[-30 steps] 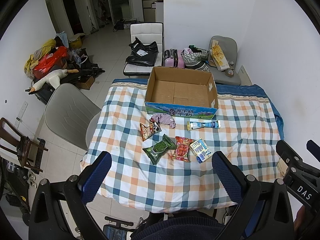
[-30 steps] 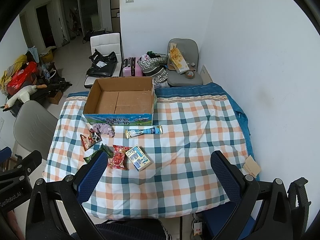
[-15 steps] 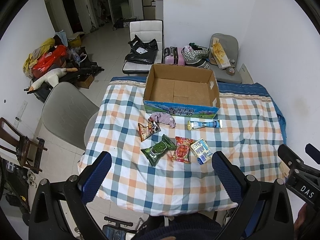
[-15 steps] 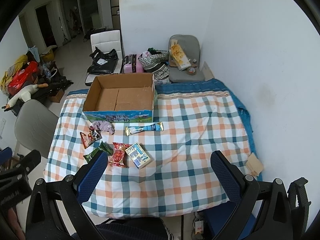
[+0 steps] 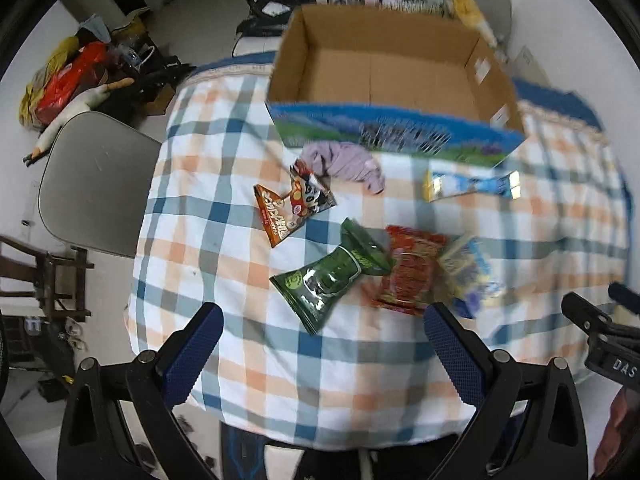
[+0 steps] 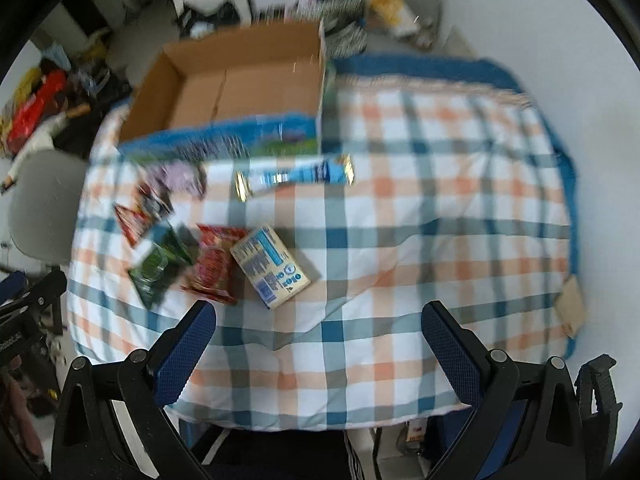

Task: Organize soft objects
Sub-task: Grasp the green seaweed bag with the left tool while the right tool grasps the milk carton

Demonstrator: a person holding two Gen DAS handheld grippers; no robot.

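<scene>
A table [image 5: 248, 356] covered in a blue, orange and white checked cloth fills both views, in a cluttered white-walled room. Nearest us, our left hand-held gripper [image 5: 322, 344] hangs above the table's near edge with its blue fingers spread wide and nothing between them; our right hand-held gripper [image 6: 316, 342] is just as wide open and empty. Just beyond the left one lies a green snack bag [image 5: 328, 276], touching a red packet [image 5: 406, 276], with a blue and cream carton [image 6: 270, 266] beside that. Farther out are an orange pouch [image 5: 294, 208], a crumpled lilac cloth [image 5: 344, 160] and a long blue wrapper [image 5: 472, 185]. At the far side stands an open cardboard box [image 5: 400, 132], with nothing inside. To begin well, we judge it best to lower the left gripper squarely over the green bag, pinch its puffy middle gently so it does not slip or burst, and carry it over the box's near wall.
</scene>
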